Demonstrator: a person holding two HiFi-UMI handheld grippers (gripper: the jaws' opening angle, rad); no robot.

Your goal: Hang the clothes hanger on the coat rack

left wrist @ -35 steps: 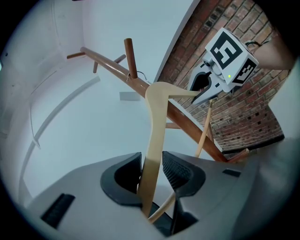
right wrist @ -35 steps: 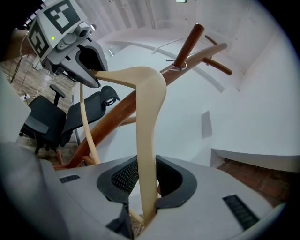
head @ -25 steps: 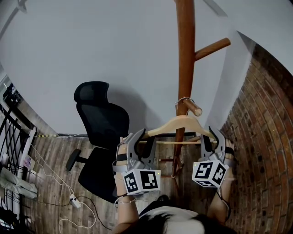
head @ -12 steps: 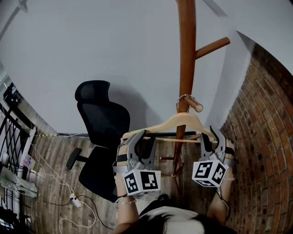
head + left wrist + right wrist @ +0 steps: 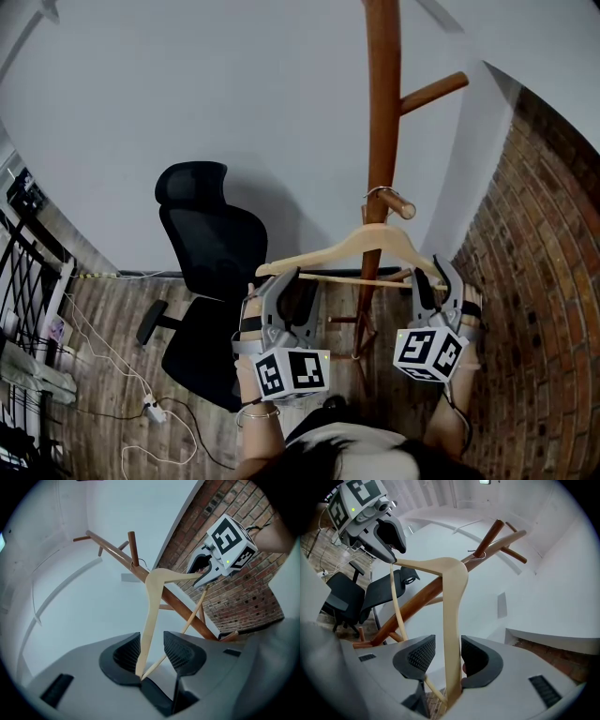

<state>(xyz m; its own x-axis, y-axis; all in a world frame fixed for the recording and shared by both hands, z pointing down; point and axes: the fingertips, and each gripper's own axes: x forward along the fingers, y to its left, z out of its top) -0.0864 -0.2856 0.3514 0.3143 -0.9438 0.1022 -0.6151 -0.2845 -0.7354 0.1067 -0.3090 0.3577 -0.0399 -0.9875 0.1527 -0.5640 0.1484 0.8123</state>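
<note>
A pale wooden clothes hanger hangs by its metal hook over a short peg of the brown wooden coat rack. My left gripper is open; the hanger's left arm passes between its pads with a gap on one side. At the hanger's right end is my right gripper, its jaws opening. The right arm stands between its pads, which do not press on it. Each gripper shows in the other's view: the right gripper and the left gripper.
A black office chair stands left of the rack's foot. A brick wall closes the right side and a white wall is behind. Cables and a power strip lie on the wood floor at the left, beside a black rack.
The hanger has risen a little and shifted left, so its left end now sticks out past the left gripper. The right gripper's jaws have widened.
</note>
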